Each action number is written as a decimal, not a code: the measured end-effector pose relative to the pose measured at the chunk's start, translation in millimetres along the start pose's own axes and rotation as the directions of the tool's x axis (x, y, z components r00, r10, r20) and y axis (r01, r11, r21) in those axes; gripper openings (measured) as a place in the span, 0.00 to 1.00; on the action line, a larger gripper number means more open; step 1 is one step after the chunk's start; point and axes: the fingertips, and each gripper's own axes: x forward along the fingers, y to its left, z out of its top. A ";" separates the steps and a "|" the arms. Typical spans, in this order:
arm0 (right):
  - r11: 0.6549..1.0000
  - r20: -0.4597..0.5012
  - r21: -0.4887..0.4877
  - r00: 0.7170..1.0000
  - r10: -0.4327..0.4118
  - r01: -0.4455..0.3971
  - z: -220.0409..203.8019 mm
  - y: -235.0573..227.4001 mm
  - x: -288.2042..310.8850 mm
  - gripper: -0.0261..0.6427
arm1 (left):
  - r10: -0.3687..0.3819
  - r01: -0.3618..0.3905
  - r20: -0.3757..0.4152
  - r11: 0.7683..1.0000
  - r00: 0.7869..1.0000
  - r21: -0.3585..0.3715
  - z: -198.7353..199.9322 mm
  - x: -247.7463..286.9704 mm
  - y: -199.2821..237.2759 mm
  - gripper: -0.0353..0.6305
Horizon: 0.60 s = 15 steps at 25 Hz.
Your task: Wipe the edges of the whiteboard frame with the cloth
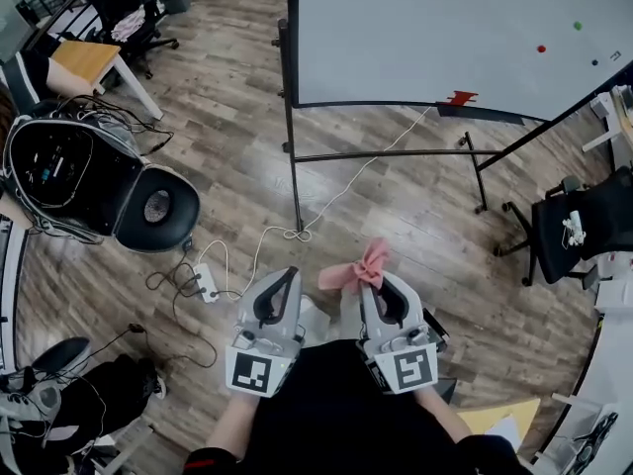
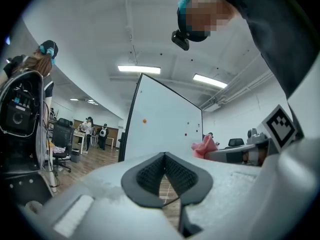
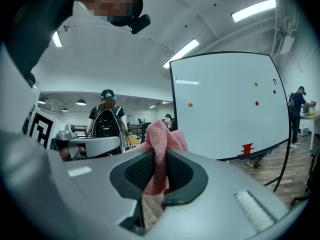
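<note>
A whiteboard (image 1: pixel 445 28) on a black wheeled stand fills the head view's top right; its black frame edge (image 1: pixel 293 38) runs down its left side. It also shows ahead as the whiteboard (image 2: pixel 165 121) in the left gripper view and the whiteboard (image 3: pixel 225 104) in the right gripper view. A pink cloth (image 1: pixel 358 270) is pinched in my right gripper (image 1: pixel 373 287), which is shut on it; the cloth (image 3: pixel 160 156) bunches up between the jaws. My left gripper (image 1: pixel 278 290) beside it is shut and holds nothing. Both grippers hang well short of the board.
A white cable and power strip (image 1: pixel 205 283) lie on the wood floor in front of me. A black round machine (image 1: pixel 69 176) stands at left, office chairs (image 1: pixel 574 231) at right. People stand in the background (image 2: pixel 95 131).
</note>
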 end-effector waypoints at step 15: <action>0.989 -0.086 0.088 0.989 0.124 -0.117 -6.0 -98.2 69.0 0.11 | 0.100 -0.100 -0.029 0.995 0.995 -0.014 -10.8 103.8 -7.3 0.05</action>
